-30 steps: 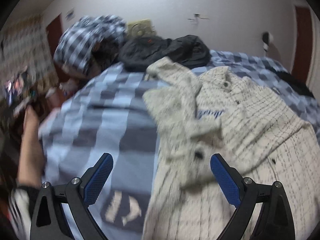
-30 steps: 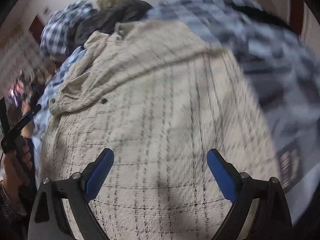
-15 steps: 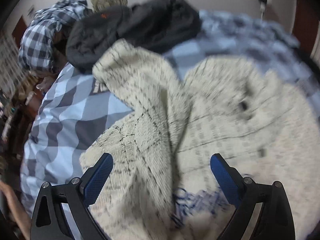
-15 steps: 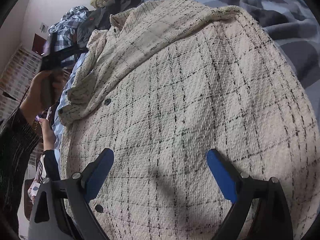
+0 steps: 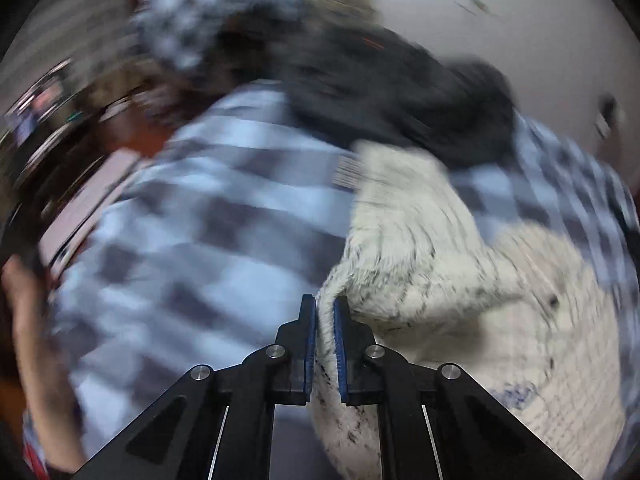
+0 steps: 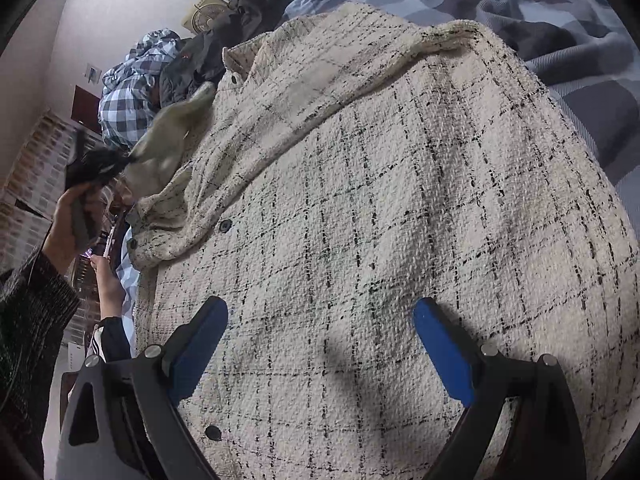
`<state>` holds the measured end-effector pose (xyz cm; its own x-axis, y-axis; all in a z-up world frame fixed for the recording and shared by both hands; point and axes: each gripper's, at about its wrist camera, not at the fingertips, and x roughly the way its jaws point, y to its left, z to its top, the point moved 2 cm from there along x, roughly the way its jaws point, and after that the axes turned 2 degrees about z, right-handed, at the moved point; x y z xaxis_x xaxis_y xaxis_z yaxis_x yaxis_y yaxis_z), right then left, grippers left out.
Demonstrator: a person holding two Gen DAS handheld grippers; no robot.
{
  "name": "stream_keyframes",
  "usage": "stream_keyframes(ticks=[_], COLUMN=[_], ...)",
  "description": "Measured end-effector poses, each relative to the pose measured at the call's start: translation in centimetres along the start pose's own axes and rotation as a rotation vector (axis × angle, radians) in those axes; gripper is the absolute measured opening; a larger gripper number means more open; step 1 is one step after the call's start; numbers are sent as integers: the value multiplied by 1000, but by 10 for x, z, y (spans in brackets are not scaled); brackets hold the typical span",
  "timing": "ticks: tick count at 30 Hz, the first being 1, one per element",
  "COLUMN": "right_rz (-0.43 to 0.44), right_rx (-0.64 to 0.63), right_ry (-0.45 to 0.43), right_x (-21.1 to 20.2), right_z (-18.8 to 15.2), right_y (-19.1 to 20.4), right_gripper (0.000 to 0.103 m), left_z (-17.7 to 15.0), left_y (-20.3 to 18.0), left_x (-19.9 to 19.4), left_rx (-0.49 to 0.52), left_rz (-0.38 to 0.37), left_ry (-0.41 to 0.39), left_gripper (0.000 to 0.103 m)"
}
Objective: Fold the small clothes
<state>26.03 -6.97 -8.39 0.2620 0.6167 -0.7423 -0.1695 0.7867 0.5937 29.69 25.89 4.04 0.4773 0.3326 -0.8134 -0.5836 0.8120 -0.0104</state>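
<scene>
Pinching the cream jacket's (image 5: 420,248) edge, the left gripper (image 5: 325,320) lifts it off the bed (image 5: 208,208), while the right gripper (image 6: 320,344) hangs wide apart.

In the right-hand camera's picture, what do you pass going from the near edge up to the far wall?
Open right gripper → cream checked jacket → dark clothes pile → tan fan by the wall.

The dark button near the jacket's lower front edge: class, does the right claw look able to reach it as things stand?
Probably yes. The right claw is open above the cream jacket, and the button lies uncovered beside its left finger.
</scene>
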Motion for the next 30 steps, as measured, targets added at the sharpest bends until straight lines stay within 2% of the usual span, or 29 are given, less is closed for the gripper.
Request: stream_keyframes(ticks=[2,5,8,11,13,16,21,24,27,30], right_rz=[0,5,19,30,29,30,-16,-71,-147,-157], right_rx=[0,4,8,7,4,2,-31,-56,-61,-141], right_ry=[-2,-2,-1,-10,-18,-24,-42,-35,10,31], right_x=[-3,-4,-7,-8,-8,-8,-10,-10,-8,-5], right_z=[-3,-6,-10,-12,-12,-13,-18,-23,-16,24], right_y=[-3,-1,1,4,5,3,-2,0,15,71], right_gripper=[92,92,92,92,92,92,92,92,92,92], left_z=[-4,-21,-37,-47,-58,-81,-154,-193,-219,-223], left_y=[64,140,184,192,182,144,58,30,17,0], left_x=[-17,-37,-49,-58,-71,-83,-87,-88,-78,-62], left_rx=[-122,-241,-249,-224,-199,-119,82,87,118,251], left_rz=[141,266,297,263,204,98,-22,-93,-97,-83], left_ry=[-36,-61,-14,30,21,-1,-27,-80,-106,-15], left_gripper=[9,9,9,10,10,10,10,10,10,10])
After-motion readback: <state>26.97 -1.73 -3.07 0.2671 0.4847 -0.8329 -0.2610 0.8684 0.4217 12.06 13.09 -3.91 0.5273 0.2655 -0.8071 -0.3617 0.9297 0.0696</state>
